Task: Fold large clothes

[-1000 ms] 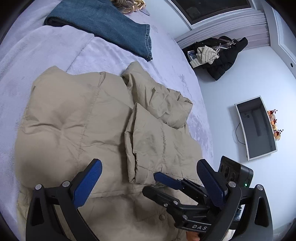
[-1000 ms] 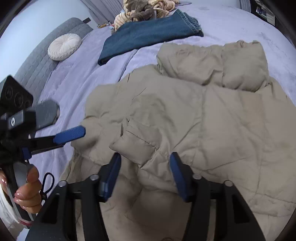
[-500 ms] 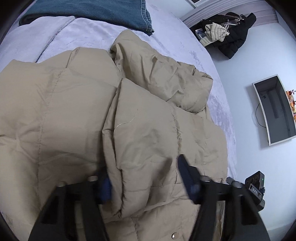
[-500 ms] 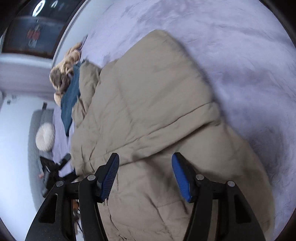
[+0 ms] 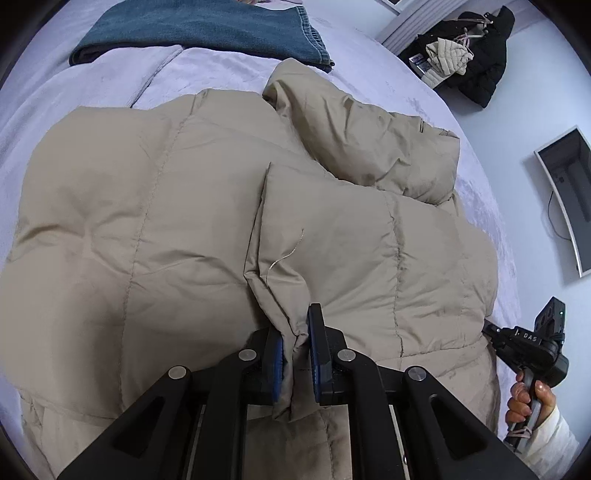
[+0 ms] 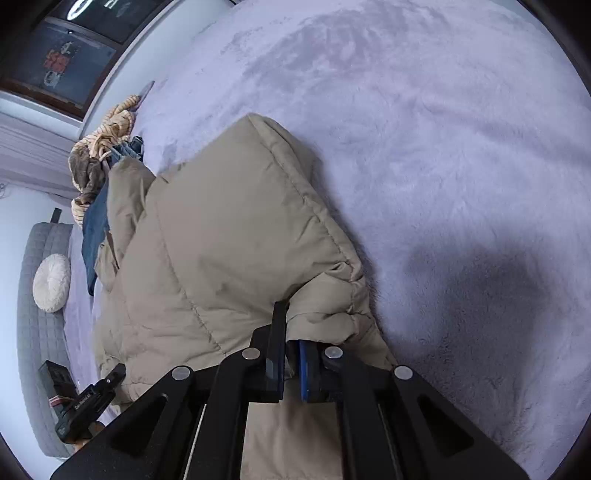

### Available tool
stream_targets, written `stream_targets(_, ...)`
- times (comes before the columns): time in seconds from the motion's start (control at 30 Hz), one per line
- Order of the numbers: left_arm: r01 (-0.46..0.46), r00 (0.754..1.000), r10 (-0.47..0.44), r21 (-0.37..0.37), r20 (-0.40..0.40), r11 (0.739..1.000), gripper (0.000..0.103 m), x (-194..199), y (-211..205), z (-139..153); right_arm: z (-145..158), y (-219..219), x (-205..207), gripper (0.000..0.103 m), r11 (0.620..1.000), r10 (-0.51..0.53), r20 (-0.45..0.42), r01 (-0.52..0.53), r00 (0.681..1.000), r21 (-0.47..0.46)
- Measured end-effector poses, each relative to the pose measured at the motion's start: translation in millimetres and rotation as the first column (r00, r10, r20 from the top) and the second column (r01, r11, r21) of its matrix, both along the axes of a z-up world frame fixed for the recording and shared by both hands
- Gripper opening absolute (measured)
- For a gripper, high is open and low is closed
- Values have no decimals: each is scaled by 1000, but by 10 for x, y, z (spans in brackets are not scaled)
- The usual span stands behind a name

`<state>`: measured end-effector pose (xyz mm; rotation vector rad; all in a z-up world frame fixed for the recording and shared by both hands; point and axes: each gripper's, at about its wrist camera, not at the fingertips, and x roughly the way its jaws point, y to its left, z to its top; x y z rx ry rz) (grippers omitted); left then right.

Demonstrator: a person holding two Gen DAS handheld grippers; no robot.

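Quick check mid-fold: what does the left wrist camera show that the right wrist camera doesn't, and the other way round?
Left wrist only: the wall-mounted screen, the black coat hung on the wall, and the jacket's quilted front laid out.

Right wrist only: the round white cushion against the grey headboard, and the striped garment.

Both: the beige puffer jacket on the lavender bedspread, the jeans, and each view's own gripper, left gripper and right gripper, pinching jacket fabric while closing.

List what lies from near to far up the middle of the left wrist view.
left gripper, closing on a fold of the beige puffer jacket → the jacket's bunched-up far part → bare lavender bedcover → blue jeans.
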<state>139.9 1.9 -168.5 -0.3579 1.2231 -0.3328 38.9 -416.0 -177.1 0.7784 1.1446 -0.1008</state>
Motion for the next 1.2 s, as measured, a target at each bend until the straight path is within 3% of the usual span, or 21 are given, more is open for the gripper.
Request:
stream_targets(0.1, -17, 999, 14, 103, 32, 994, 32, -48, -4, 120, 86, -8, -70, 15, 1000, -5, -14, 5, 1000, 9)
stream_targets(0.13, -32, 998, 24, 140, 57, 990, 44, -83, 21, 190, 149, 2, -109, 19, 1000, 8, -22, -8, 1000, -3)
stream_targets(0.17, -51, 996, 37, 172, 83, 984, 55, -124, 64, 259, 202, 19, -153, 30, 1000, 20, -22, -21, 1000, -14)
stream_targets(0.2, -70, 993, 49, 193, 110, 979, 55, -161, 121, 334, 272, 27, -223, 41, 999, 33, -22, -34, 999, -34)
stream_targets(0.33, -78, 988, 54, 166, 143, 983, 55, -201, 299, 556, 618, 89, -413, 41, 978, 73, 46, -63, 996, -198)
stream_targets(0.4, -64, 986, 40, 144, 162, 987, 55, -161, 274, 635, 740, 76, -407, 20, 959, 90, 70, -68, 993, -274)
stream_targets(0.43, -53, 985, 31, 129, 170, 990, 55, -120, 222, 658, 763, 58, -362, 18, 954, 95, 75, -69, 993, -293)
stream_targets(0.53, -23, 985, 5, 99, 173, 995, 55, -11, 41, 642, 746, 2, -112, 17, 965, 102, 96, -75, 990, -250)
stream_targets(0.63, -17, 988, -5, 143, 152, 990, 55, 139, -132, 450, 694, 97, 144, 17, 960, 158, 102, -128, 982, -248)
stream_targets(0.83, -70, 993, 56, 130, 107, 989, 55, 379, -69, 42, 206, 112, 444, 16, 947, 158, 7, -150, 987, -284)
stream_targets(1.0, -40, 989, 12, 188, 147, 981, 55, 456, -175, -18, -24, -54, 526, 13, 968, 87, 3, -84, 996, -238)
stream_targets(1.2, -51, 989, 15, 250, 145, 967, 55, 393, -183, 108, 94, -19, 496, 17, 959, 112, -11, -111, 994, -262)
